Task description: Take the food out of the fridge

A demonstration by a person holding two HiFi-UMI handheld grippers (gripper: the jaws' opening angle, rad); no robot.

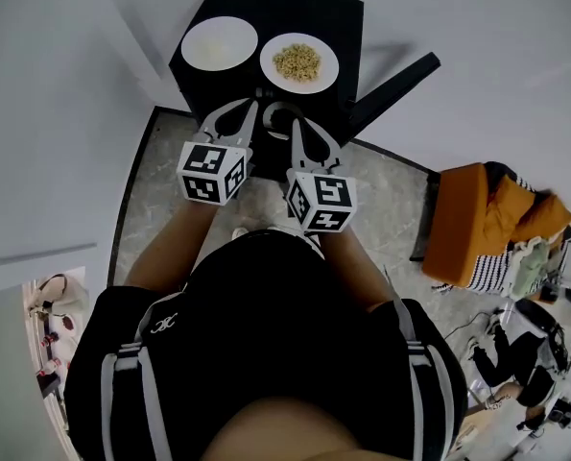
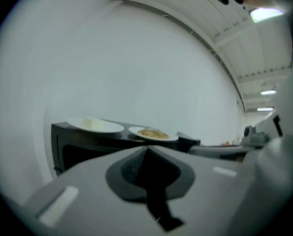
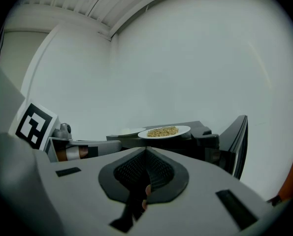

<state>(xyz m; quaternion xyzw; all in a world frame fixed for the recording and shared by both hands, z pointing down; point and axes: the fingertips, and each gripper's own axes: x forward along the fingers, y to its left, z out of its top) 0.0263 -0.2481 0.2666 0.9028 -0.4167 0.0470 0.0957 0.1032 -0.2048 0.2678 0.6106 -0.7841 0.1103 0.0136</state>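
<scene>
A small black fridge stands against the white wall, its door swung open to the right. On its top sit a white plate of pale food and a white plate of yellowish grains. My left gripper and right gripper are side by side just before the fridge front, both shut and empty. The left gripper view shows its closed jaws below the two plates. Above the closed right jaws, the right gripper view has the grain plate and the door. The fridge's inside is hidden.
The fridge stands on a grey marbled floor with white walls to the left and behind. An orange bag or cushion with striped cloth and other clutter lies at the right. Small items sit at the lower left.
</scene>
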